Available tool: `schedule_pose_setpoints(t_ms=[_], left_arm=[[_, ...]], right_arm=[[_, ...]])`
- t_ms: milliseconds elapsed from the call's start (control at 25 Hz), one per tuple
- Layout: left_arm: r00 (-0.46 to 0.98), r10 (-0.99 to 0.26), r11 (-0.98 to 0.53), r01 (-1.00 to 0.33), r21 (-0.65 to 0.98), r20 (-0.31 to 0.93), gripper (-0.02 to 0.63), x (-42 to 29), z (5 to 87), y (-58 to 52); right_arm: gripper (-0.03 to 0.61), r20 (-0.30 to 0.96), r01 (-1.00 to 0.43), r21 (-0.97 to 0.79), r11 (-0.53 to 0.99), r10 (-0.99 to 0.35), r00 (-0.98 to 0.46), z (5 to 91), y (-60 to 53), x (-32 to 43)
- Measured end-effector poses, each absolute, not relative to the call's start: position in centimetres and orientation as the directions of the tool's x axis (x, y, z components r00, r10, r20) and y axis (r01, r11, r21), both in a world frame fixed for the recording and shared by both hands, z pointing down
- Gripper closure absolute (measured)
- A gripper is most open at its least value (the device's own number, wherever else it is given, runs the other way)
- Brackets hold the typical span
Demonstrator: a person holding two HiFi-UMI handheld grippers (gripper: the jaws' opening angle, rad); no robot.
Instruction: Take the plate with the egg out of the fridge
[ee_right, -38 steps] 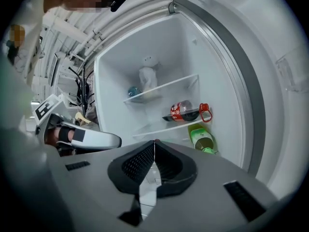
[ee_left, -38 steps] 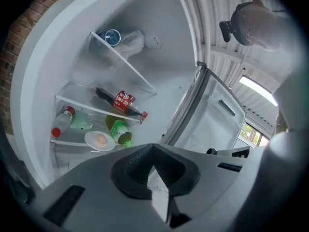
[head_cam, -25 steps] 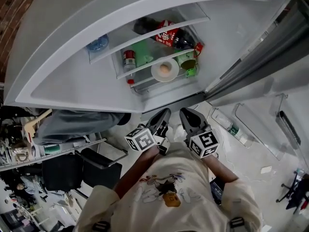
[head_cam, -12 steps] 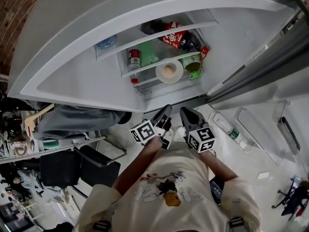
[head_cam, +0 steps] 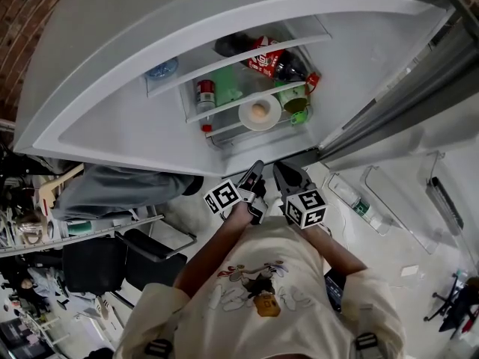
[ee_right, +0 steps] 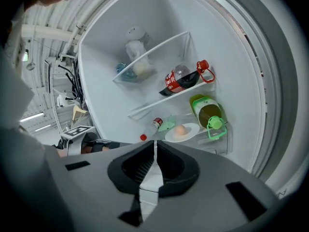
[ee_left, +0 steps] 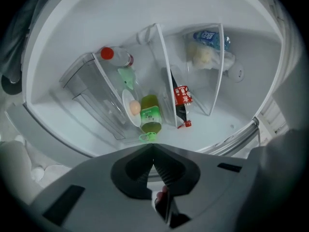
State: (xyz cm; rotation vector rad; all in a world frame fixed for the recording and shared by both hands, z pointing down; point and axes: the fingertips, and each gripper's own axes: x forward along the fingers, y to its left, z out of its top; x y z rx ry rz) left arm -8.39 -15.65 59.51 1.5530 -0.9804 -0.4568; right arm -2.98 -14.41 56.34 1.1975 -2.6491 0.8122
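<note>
while both jaw pairs are pressed together with nothing between them, the left gripper (head_cam: 254, 176) and right gripper (head_cam: 284, 174) hang just outside the open fridge (head_cam: 112, 129); the plate (head_cam: 244, 115) with the egg (head_cam: 259, 111) sits on a shelf inside the fridge.

A round white plate (head_cam: 245, 118) lies flat on the lowest clear shelf (head_cam: 221, 131) inside the open white fridge (head_cam: 359, 43), near the shelf's front edge. One pale brown egg (head_cam: 259, 110) rests at the plate's middle.
</note>
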Motion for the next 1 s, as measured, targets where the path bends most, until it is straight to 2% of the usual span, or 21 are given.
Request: schedule_pose_setpoints(t_ms=[560,1000], left_arm=[[0.547,-0.801,0.139,-0.228,0.964,0.245,0.605,-8.6,62.3,-17.5],[0.522,-0.826,0.134,-0.190,0.973,0.215,0.604,-9.7,62.9,-19.6]], right_arm=[[0.572,0.345,-0.740,-0.399,0.541,-0.659,-0.668,57.6,-15.3,-3.8],[0.571,0.351,-0.745,-0.397,0.536,-0.661,-0.663,58.0,-17.0,-3.6]])
